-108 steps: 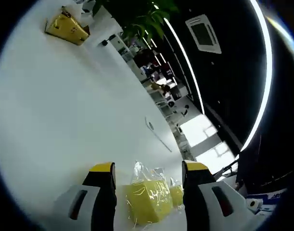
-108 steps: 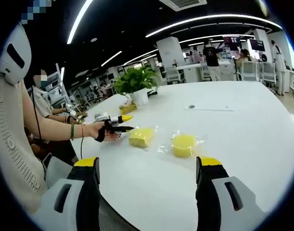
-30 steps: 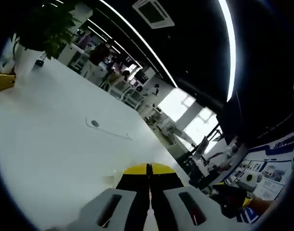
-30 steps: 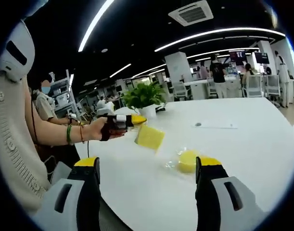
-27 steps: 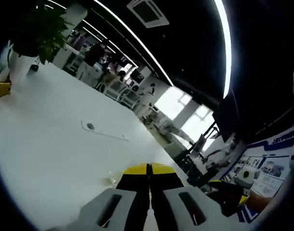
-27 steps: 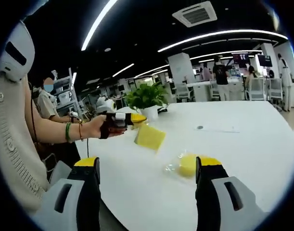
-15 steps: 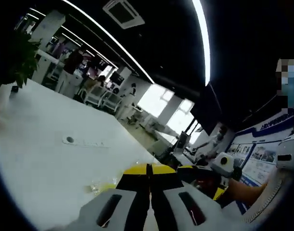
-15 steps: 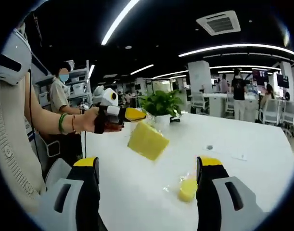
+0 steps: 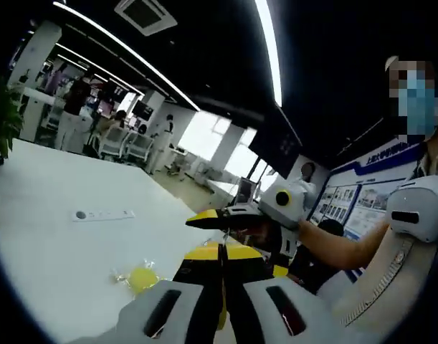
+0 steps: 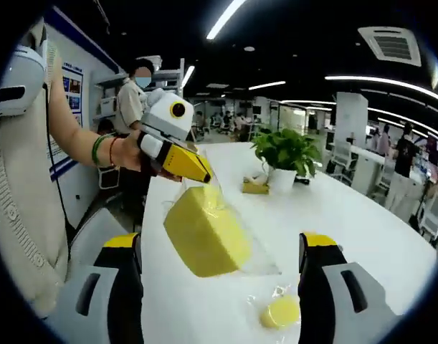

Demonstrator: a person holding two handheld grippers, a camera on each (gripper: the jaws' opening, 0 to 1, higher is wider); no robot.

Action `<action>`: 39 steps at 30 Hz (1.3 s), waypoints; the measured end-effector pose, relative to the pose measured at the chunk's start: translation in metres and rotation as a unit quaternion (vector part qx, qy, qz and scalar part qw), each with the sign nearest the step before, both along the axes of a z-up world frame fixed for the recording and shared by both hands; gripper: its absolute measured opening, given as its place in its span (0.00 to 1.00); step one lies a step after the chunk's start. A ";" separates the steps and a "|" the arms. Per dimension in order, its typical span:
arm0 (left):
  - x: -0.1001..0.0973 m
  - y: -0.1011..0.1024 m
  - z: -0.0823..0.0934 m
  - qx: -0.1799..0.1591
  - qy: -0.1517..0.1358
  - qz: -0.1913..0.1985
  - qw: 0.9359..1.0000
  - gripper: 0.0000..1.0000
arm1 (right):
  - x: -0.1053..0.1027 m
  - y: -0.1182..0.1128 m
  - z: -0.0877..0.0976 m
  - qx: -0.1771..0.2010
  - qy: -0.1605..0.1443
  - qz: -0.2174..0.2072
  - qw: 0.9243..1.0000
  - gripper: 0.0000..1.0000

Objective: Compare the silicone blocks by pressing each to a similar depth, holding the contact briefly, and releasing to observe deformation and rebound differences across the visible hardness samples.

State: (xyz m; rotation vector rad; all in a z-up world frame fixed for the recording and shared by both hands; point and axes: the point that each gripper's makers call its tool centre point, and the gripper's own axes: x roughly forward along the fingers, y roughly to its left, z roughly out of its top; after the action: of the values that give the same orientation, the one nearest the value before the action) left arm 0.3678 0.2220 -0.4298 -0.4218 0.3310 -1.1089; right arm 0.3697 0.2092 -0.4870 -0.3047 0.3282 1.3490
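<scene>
A square yellow silicone block (image 10: 206, 233) in a clear plastic bag hangs in the air, tilted, between my right gripper's open jaws. My left gripper (image 10: 202, 175) is shut on the top of that bag, held by a person's hand. In the left gripper view my left gripper (image 9: 220, 248) shows its jaws pressed together. A round yellow block (image 10: 279, 312) in its own bag lies on the white table (image 10: 348, 215); the same round yellow block (image 9: 142, 278) lies left of the shut jaws. My right gripper (image 10: 220, 244) touches nothing; one of its fingers (image 9: 213, 218) reaches in from the right.
A potted plant (image 10: 283, 154) and a small yellow box (image 10: 254, 188) stand further back on the table. The person's arm and body fill the left side. A flat grey strip (image 9: 100, 214) lies on the table. Office desks and people are far behind.
The left gripper, open around the square block on the table 3.6 s ago, has shut on its bag and lifted it up close to the right gripper. Both views have swung.
</scene>
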 end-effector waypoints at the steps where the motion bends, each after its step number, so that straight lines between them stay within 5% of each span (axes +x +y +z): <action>1: -0.002 0.000 0.001 0.003 -0.006 -0.001 1.000 0.00 | -0.002 0.004 -0.002 -0.005 0.002 0.011 1.000 0.84; 11: -0.035 -0.013 0.011 0.037 -0.029 -0.062 0.997 0.00 | -0.038 0.031 -0.030 -0.085 0.055 0.108 0.989 0.75; 18: -0.053 -0.018 0.015 0.045 -0.042 -0.090 0.994 0.00 | -0.055 0.032 -0.039 -0.113 0.106 0.136 0.978 0.54; 27: -0.061 -0.018 0.017 0.046 -0.047 -0.104 0.992 0.00 | -0.074 0.036 -0.035 -0.093 0.119 0.191 0.970 0.37; 39: -0.068 -0.009 0.021 0.036 -0.058 -0.110 0.992 0.00 | -0.090 0.041 -0.029 -0.094 0.122 0.176 0.972 0.18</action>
State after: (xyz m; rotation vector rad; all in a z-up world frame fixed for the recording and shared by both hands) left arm 0.2993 0.2126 -0.4088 -0.2593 0.3202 -1.3257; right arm 0.2801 0.2504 -0.5157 -0.3670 0.6324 1.7144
